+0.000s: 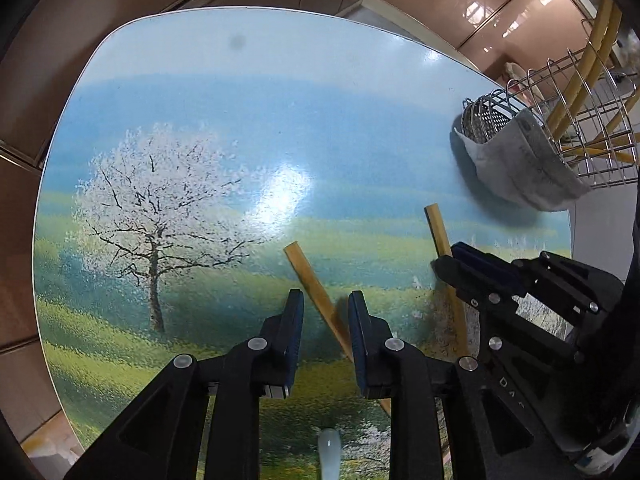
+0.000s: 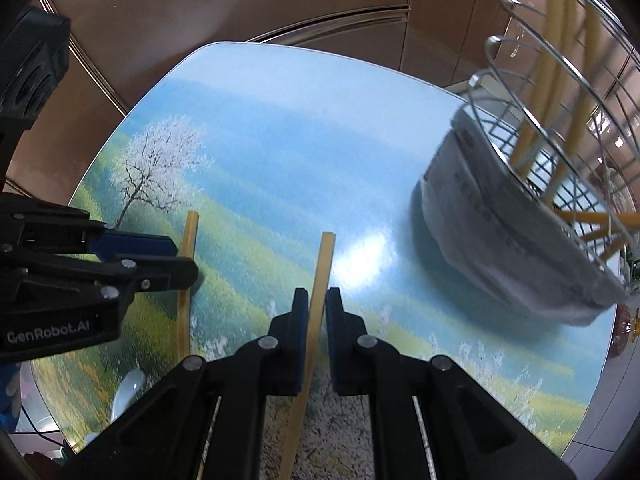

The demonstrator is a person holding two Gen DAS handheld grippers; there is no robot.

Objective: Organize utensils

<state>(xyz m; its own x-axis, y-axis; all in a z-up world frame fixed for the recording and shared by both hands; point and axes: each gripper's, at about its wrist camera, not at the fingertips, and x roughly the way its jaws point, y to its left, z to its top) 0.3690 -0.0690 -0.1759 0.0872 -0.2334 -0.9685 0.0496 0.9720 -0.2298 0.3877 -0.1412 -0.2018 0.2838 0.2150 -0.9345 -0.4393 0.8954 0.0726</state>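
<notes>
Left wrist view: the left gripper (image 1: 325, 300) hangs over the landscape-printed table (image 1: 240, 128), its jaws apart with one bamboo chopstick (image 1: 316, 288) running between them from about 11 o'clock down toward 5 o'clock. The stick passes close to the right-hand pad; whether it touches cannot be told. The right gripper (image 1: 460, 264) reaches in from 3 o'clock over a second chopstick (image 1: 440, 232). At 2 o'clock stands the wire utensil basket (image 1: 576, 112), wrapped low in grey felt (image 1: 520, 168), with more yellow chopsticks already leaning inside. A white ceramic spoon (image 1: 329, 456) shows at 6 o'clock, near the table edge.

Right wrist view: the right gripper (image 2: 317, 304) has its pads drawn in tight on either side of the second chopstick (image 2: 322, 272), which lies nearly straight along the fingers; a sliver of gap shows at the right pad, so a firm clamp is not certain. The left gripper (image 2: 176, 260) comes in at 9 o'clock over its own chopstick (image 2: 187, 240). The basket (image 2: 560, 140) sits at 2 o'clock, the spoon (image 2: 128, 392) at 7 o'clock.

Risks, as I judge them: a thin stick pinched near one end could pivot or slip on lifting; the left jaws, closing on a skewed stick, might roll it away; and the two grippers are close enough to knock together.
</notes>
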